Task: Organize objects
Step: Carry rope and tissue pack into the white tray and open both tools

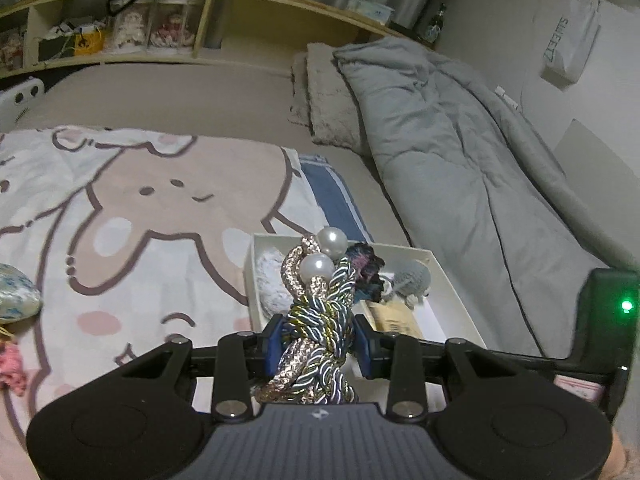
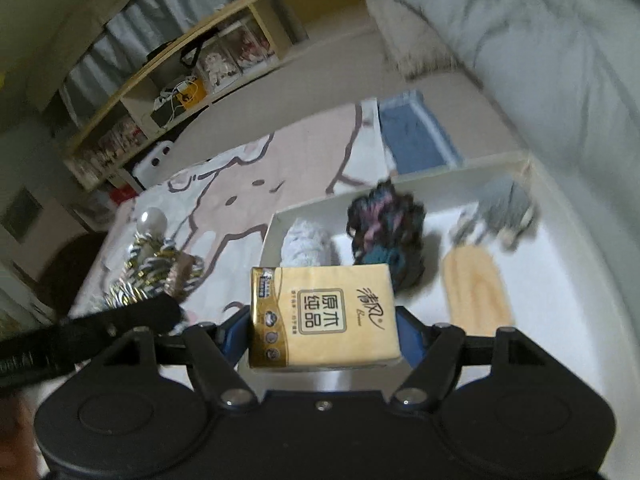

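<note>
My left gripper (image 1: pixel 318 340) is shut on a braided gold-and-blue rope ornament with two pearls (image 1: pixel 320 300), held above the near edge of a white open box (image 1: pixel 460 300) on the bed. My right gripper (image 2: pixel 322 328) is shut on a yellow tissue pack (image 2: pixel 324 316), held over the box's (image 2: pixel 560 300) near left corner. The box holds a white fluffy item (image 2: pixel 304 244), a dark blue-pink yarn scrunchie (image 2: pixel 384 232), a grey knitted item (image 2: pixel 500 208) and another yellow tissue pack (image 2: pixel 476 292). The rope ornament (image 2: pixel 156 268) and the left gripper's body also show at the left of the right wrist view.
A cartoon-print blanket (image 1: pixel 140 208) covers the bed. A grey duvet (image 1: pixel 460 152) lies to the right, with a fuzzy pillow (image 1: pixel 324 100) behind. A floral pouch (image 1: pixel 16 296) and a pink item (image 1: pixel 12 368) lie at the left. A wooden shelf (image 1: pixel 160 28) runs along the back.
</note>
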`<state>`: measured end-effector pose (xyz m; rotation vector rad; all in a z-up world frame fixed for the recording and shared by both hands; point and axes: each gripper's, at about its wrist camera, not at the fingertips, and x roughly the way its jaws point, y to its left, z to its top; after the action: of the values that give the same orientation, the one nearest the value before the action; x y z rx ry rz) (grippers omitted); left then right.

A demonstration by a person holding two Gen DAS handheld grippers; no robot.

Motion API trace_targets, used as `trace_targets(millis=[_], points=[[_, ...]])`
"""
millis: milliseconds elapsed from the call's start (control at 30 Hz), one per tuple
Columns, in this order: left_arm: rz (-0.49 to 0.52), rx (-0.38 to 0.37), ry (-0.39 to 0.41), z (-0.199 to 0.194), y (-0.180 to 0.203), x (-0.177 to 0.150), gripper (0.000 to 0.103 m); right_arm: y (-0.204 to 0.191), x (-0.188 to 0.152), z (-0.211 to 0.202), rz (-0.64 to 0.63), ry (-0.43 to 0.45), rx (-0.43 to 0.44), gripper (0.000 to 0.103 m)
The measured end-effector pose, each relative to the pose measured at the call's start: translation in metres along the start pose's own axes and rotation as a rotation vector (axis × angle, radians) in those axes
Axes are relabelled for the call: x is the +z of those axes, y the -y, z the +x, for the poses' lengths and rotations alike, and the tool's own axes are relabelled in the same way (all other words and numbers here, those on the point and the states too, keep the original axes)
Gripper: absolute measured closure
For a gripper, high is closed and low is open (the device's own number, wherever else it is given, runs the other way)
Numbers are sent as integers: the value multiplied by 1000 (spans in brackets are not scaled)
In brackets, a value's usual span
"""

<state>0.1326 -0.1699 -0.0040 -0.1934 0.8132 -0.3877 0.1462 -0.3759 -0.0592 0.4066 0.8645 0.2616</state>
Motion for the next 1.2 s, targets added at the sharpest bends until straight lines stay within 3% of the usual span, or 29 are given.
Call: trace_targets(millis=[200,433,700,767,800,867,1200], points=[[-1,9,-36,22,4,-3,66,15,-1,22,11,-53,-79,29],[-17,10,-87,50,9,-7,66,28,-6,29,-56,-71,-299,29],[-14,64,-116,71,8,-12,66,24,0,6,-79,-15,-241,26],[-15,79,-109,69,7,-12,59,21,1,2,-92,-13,-256,19],[-15,86,-110,67,7,-10,49,19,1,1,-104,-14,-272,16],[-11,107,-116,64,7,-10,41,19,2,-3,-113,-12,-296,13],[21,129,-134,56,9,-9,41,21,-1,-18,-112,-8,-354,13]])
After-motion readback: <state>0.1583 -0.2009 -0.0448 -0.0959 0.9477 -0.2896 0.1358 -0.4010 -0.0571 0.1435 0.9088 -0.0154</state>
